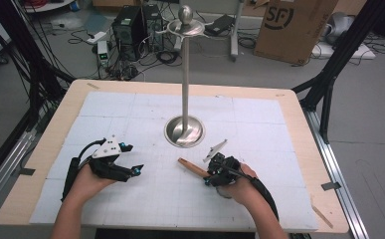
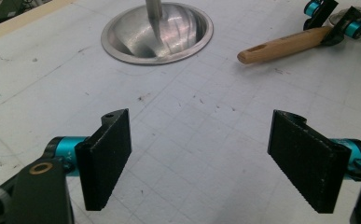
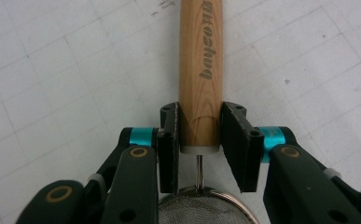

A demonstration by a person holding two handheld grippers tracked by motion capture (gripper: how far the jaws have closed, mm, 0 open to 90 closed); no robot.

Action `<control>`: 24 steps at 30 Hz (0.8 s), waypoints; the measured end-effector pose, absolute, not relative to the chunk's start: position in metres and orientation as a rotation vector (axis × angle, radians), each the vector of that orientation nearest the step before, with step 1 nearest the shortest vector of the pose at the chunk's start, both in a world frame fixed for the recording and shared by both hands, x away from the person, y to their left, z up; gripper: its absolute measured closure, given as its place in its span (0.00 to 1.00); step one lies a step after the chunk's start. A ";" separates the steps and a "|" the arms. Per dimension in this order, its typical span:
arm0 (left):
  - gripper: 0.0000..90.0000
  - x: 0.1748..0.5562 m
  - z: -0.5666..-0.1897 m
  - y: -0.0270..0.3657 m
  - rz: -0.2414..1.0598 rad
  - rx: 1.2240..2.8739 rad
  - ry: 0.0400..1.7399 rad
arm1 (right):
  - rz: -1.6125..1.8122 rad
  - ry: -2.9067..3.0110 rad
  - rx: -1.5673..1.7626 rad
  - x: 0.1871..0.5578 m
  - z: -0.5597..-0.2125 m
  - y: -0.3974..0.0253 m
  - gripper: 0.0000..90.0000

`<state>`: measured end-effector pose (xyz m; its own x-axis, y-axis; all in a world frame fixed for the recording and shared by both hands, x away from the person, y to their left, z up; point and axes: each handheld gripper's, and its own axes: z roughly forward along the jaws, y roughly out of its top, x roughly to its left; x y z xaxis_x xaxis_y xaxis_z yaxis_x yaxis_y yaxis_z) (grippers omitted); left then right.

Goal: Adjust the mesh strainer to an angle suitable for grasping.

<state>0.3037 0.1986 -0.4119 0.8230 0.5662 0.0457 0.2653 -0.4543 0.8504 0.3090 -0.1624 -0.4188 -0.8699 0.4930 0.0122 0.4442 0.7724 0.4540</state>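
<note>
A small mesh strainer (image 3: 206, 212) with a wooden handle (image 3: 200, 70) lies on the white mat. My right gripper (image 3: 200, 140) is shut on the handle's base, just ahead of the wire mesh. In the high view the wooden handle (image 1: 192, 168) points up and left from the right gripper (image 1: 209, 174), toward the stand. A tall metal stand (image 1: 185, 74) with hooks at its top rises from a round dished base (image 1: 185, 132) at the mat's middle. My left gripper (image 1: 133, 158) hovers low at the left, open, with nothing between its pads (image 2: 108, 154).
The gridded white mat (image 1: 130, 114) covers a wooden table (image 1: 46, 149). From the left gripper view, the stand's base (image 2: 157, 32) lies ahead and the handle (image 2: 285, 45) to the right. Computers, cables and a cardboard box (image 1: 294, 25) sit on the floor beyond.
</note>
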 end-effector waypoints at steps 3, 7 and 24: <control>0.25 0.304 -0.412 0.199 0.405 2.059 0.615 | 0.663 2.843 0.697 0.306 -0.418 -0.160 0.77; 0.25 0.304 -0.412 0.200 0.405 2.061 0.613 | 0.668 2.848 0.696 0.306 -0.418 -0.161 0.77; 0.25 0.304 -0.412 0.201 0.408 2.057 0.623 | 0.715 2.872 0.761 0.307 -0.416 -0.165 0.75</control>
<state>0.3041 0.2010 -0.4118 0.8170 0.5749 0.0444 0.2708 -0.4505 0.8508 0.3071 -0.1655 -0.4163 -0.8726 0.4871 0.0357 0.4470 0.7672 0.4601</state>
